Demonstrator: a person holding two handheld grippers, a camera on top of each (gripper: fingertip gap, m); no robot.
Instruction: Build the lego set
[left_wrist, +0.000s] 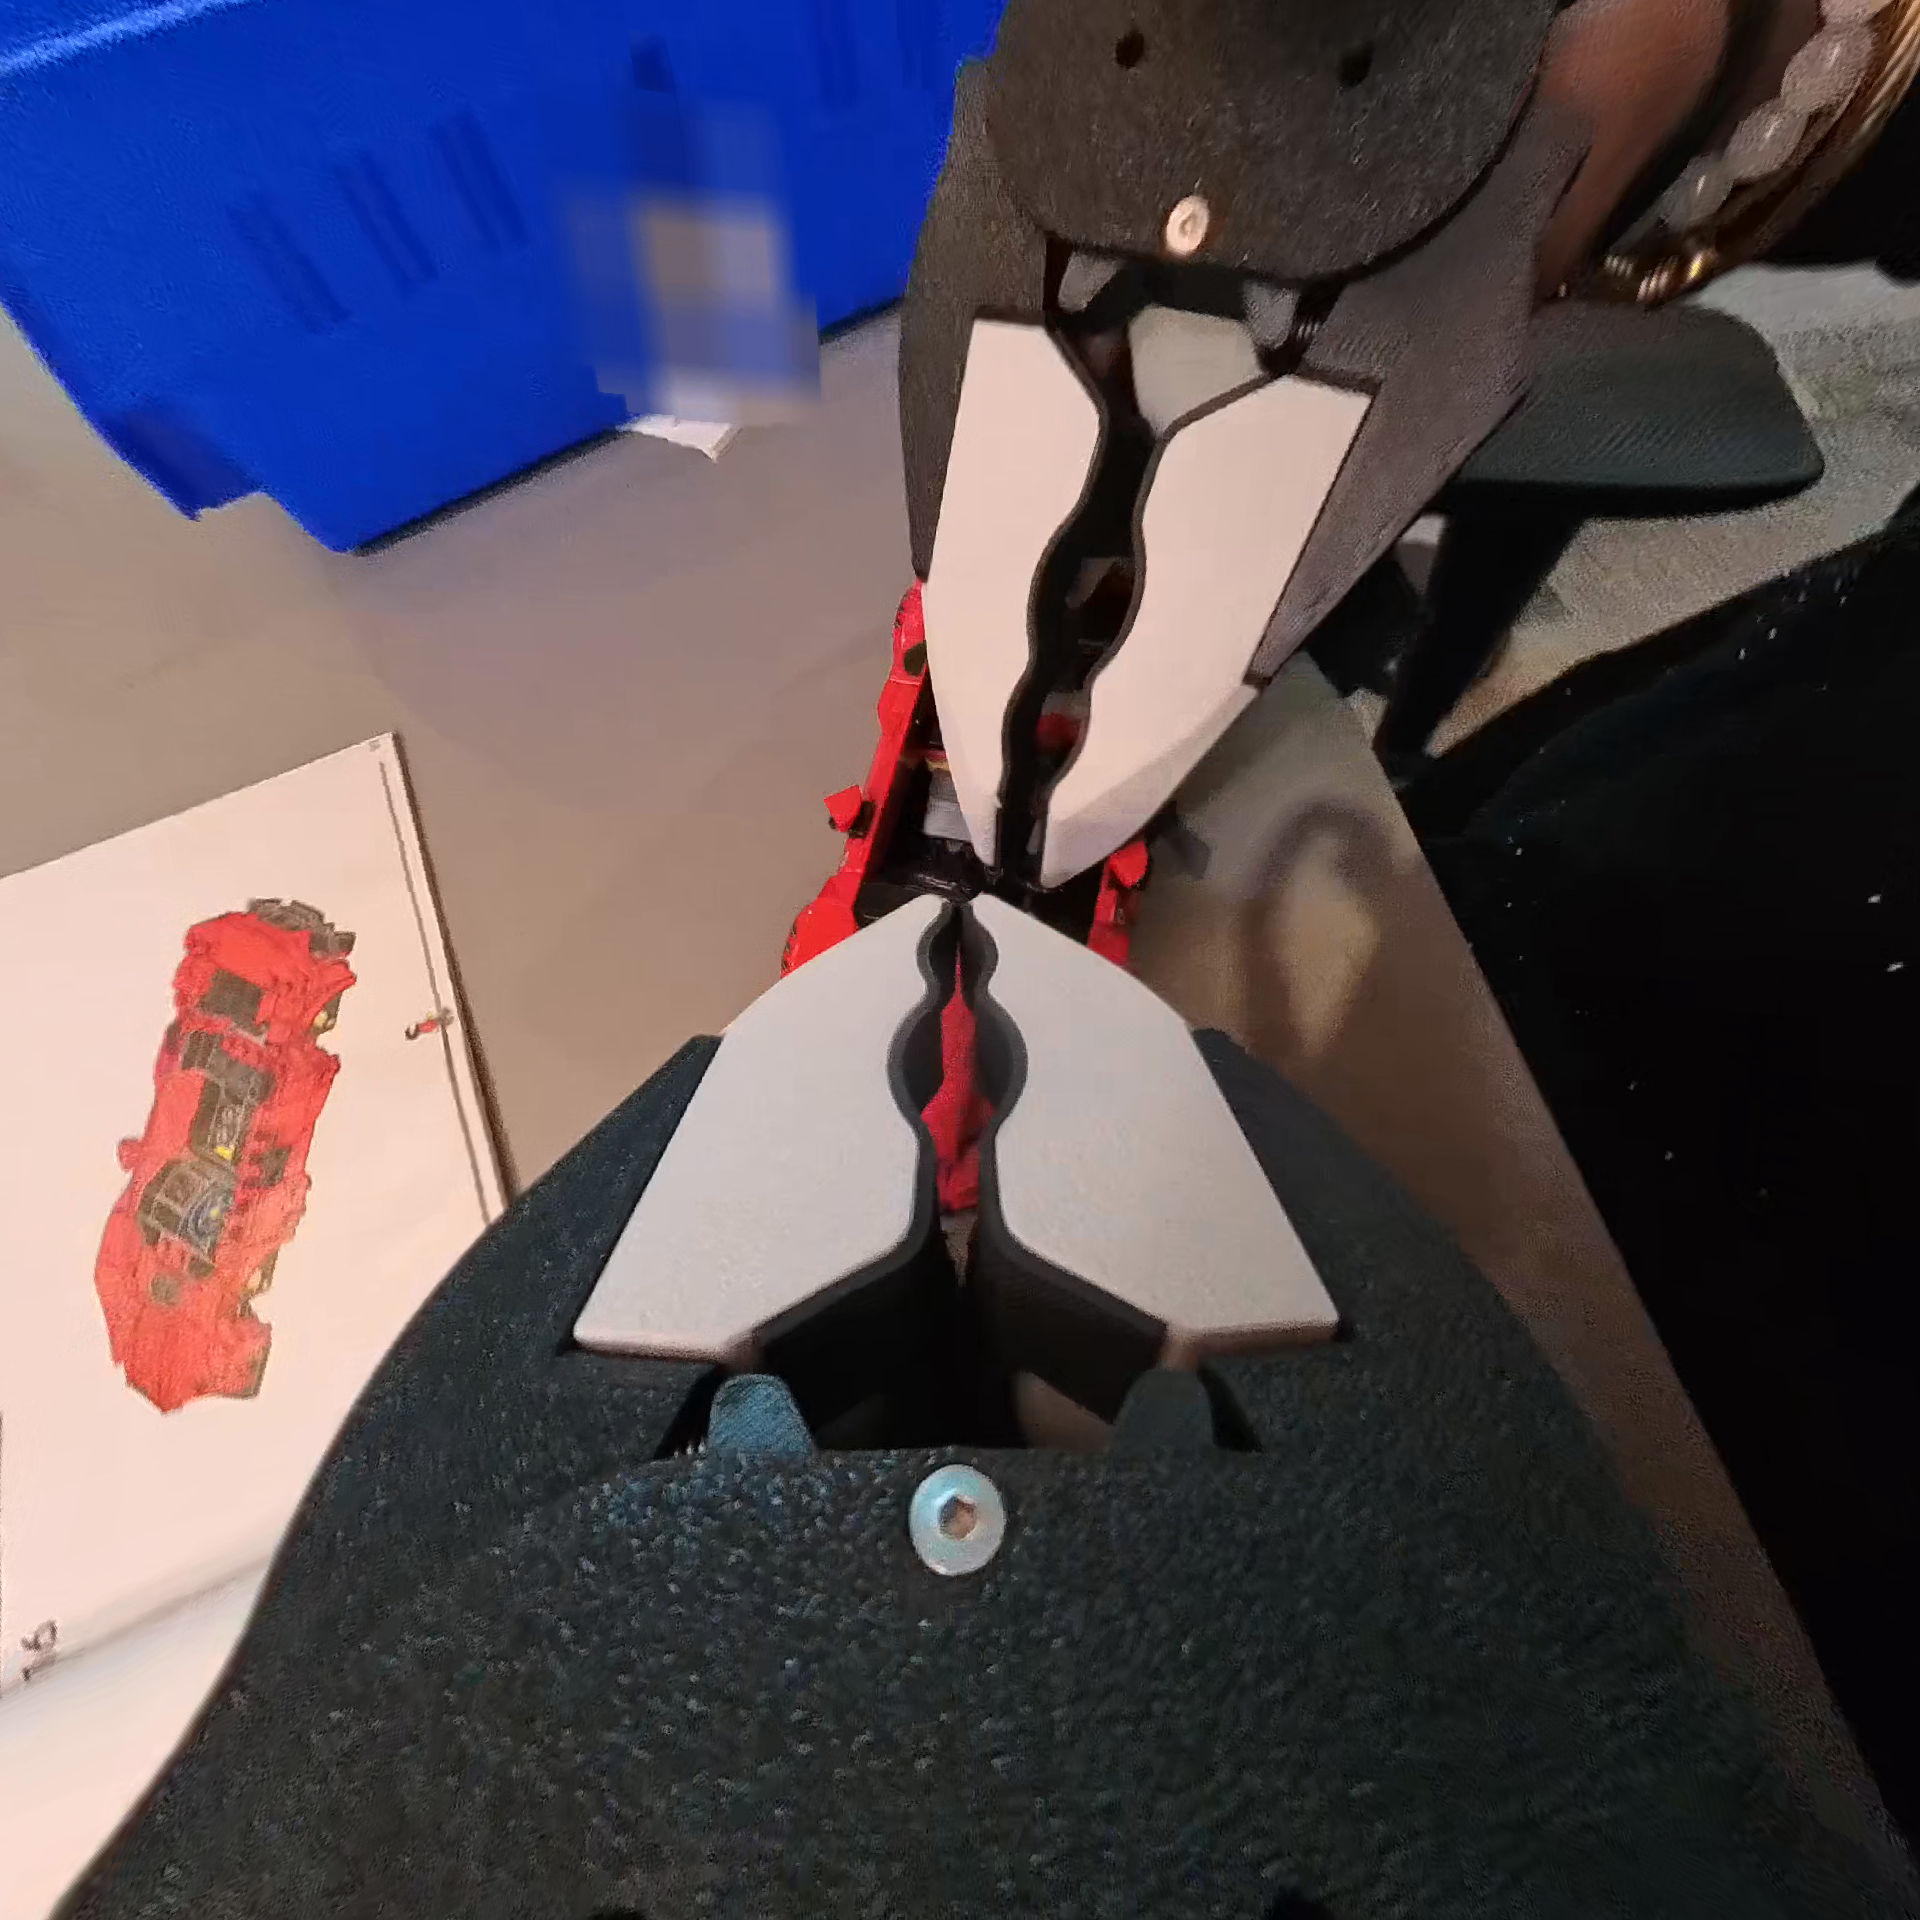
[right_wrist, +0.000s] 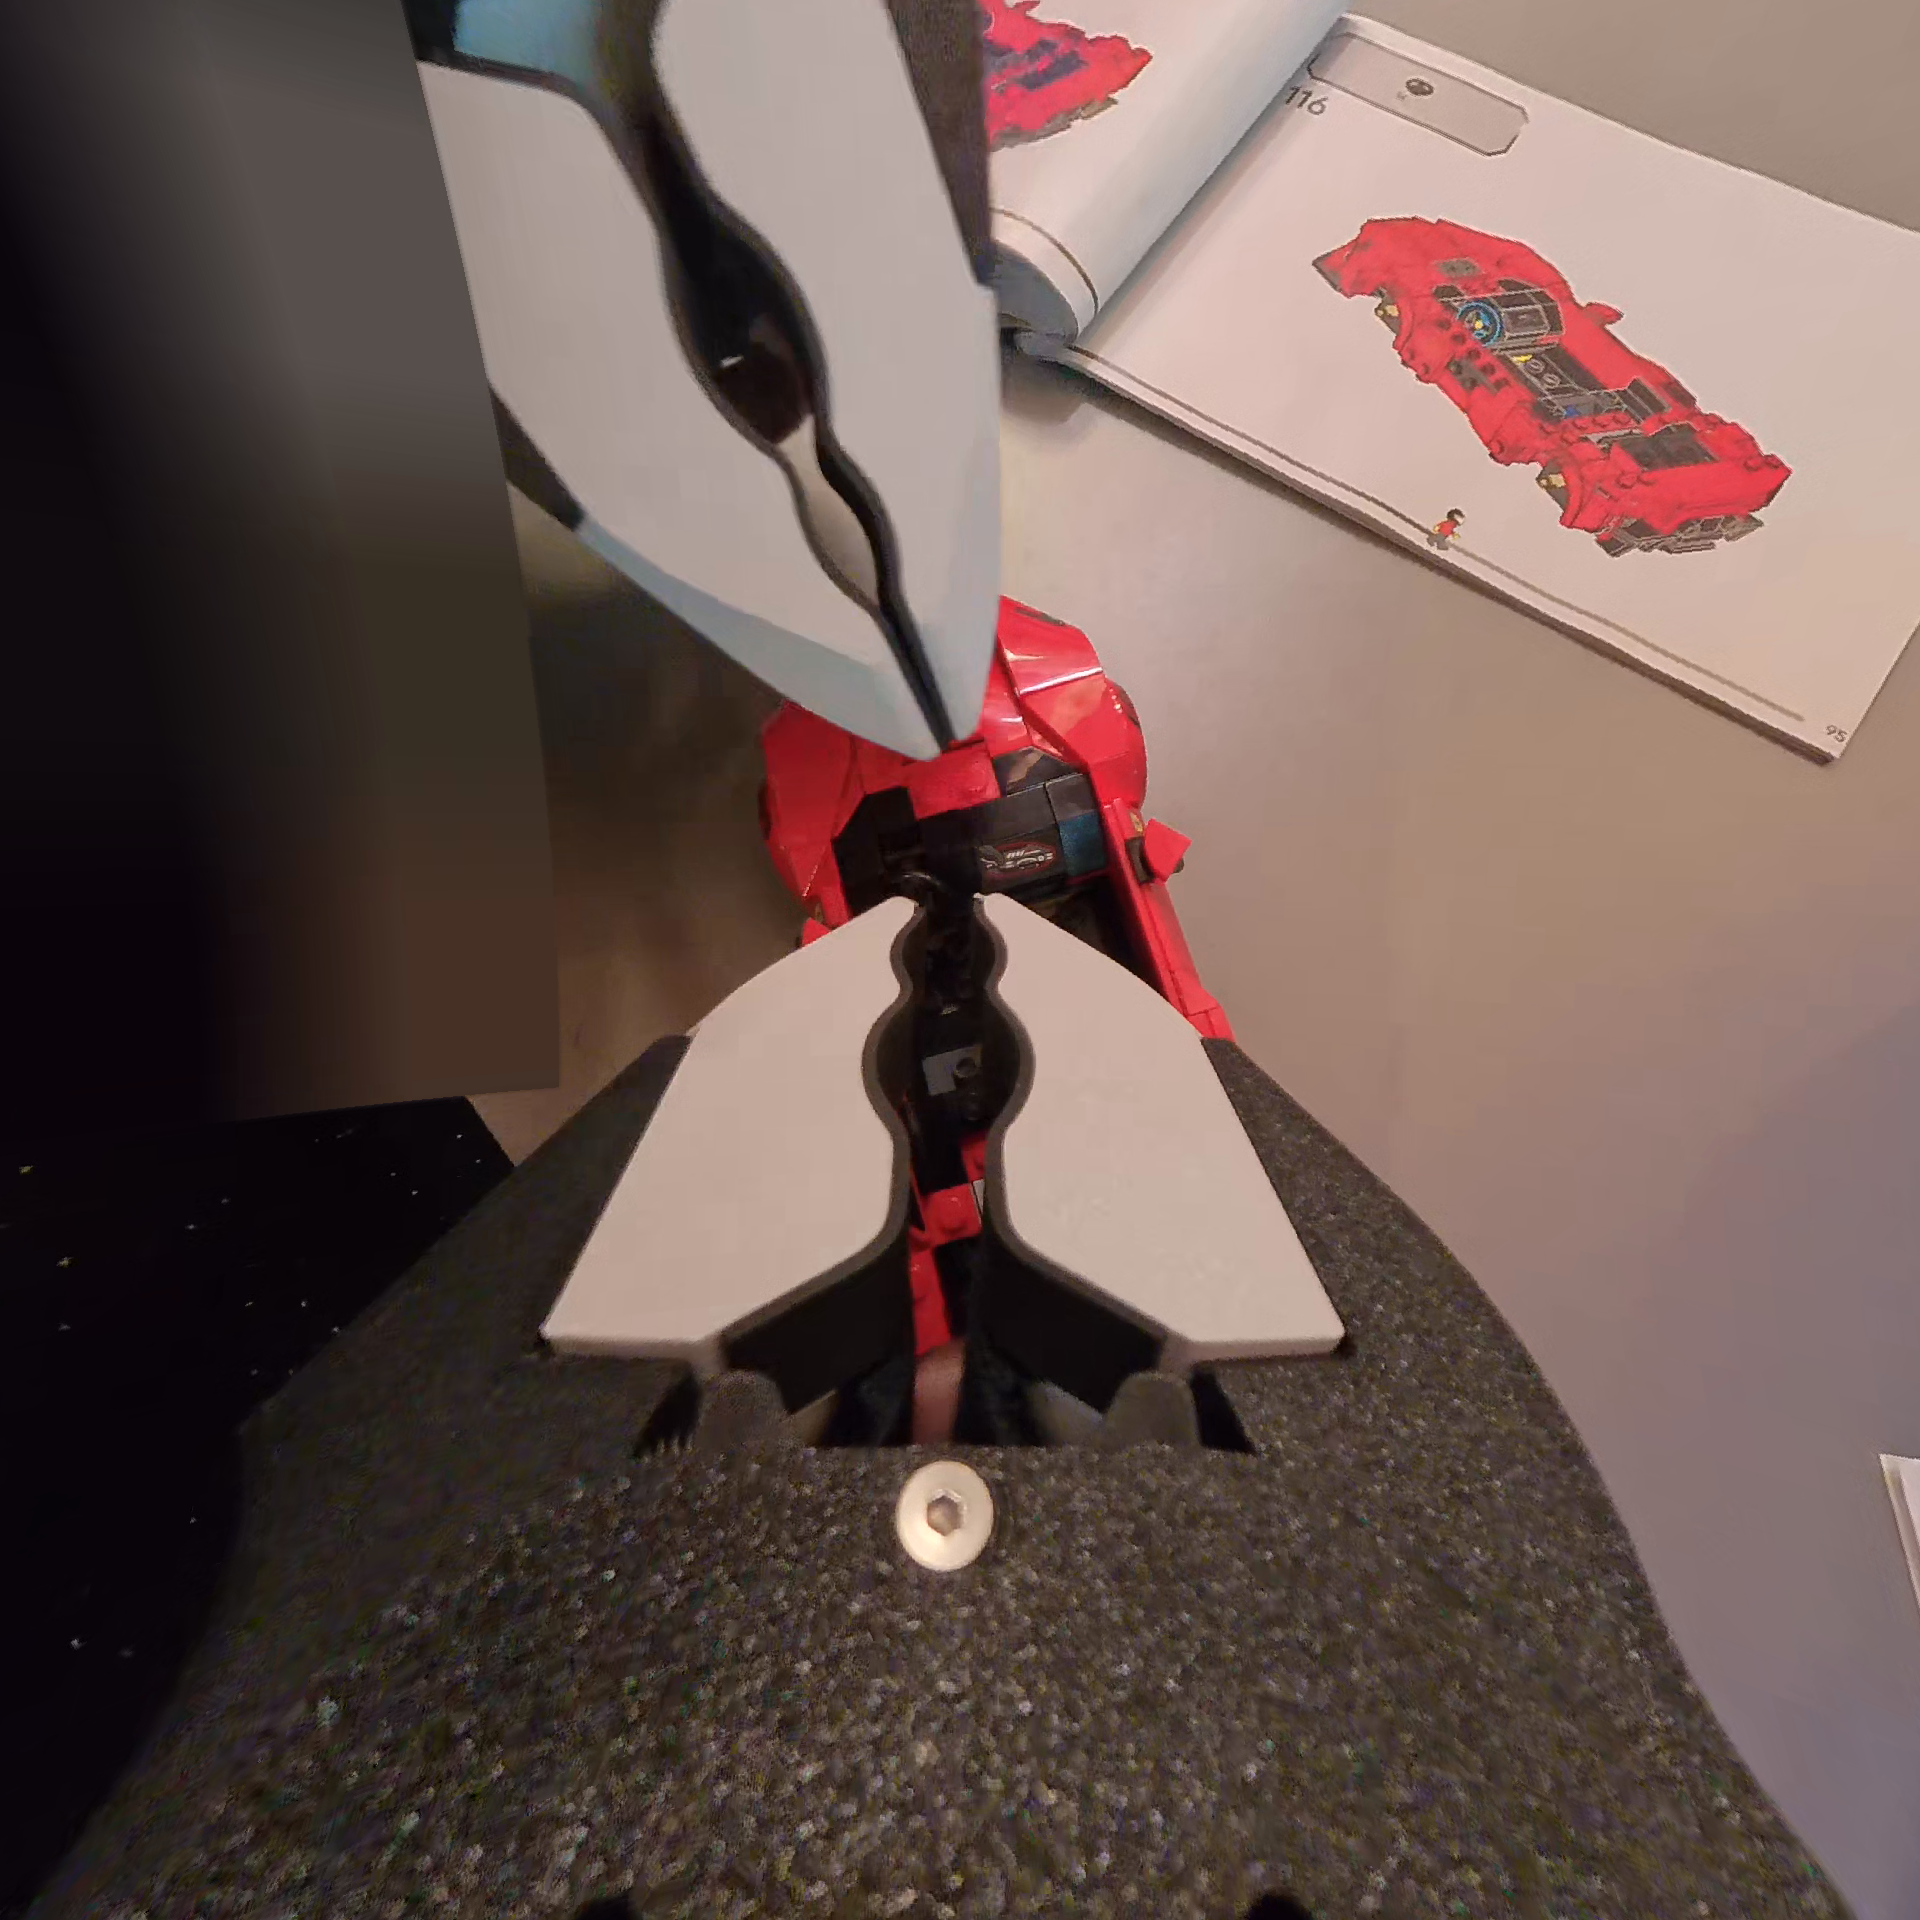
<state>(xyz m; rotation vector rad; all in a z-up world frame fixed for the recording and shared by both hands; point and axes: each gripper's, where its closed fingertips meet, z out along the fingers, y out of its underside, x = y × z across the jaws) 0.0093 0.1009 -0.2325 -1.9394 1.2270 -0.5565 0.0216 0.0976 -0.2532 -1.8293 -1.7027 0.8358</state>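
A partly built red lego car (right_wrist: 1070, 707) with a black interior stands on the grey table, right under both grippers; it also shows in the left wrist view (left_wrist: 894, 748). My left gripper (left_wrist: 954, 906) is shut, and in the right wrist view its tips (right_wrist: 951, 740) rest on a small red brick (right_wrist: 966, 777) on top of the car. My right gripper (right_wrist: 945, 906) faces it tip to tip (left_wrist: 1013, 868), shut on a small black piece (left_wrist: 948, 883) at the car's cockpit. Most of the car is hidden behind the fingers.
The open instruction booklet (right_wrist: 1558, 260) with a picture of the red car lies beside the model, and shows at the left in the left wrist view (left_wrist: 312, 831). A blue bin (left_wrist: 364, 208) stands behind. The table edge (left_wrist: 1507, 1039), a black chair (left_wrist: 1642, 416) and a person's wrist with a bracelet (left_wrist: 1766, 156) are at the right.
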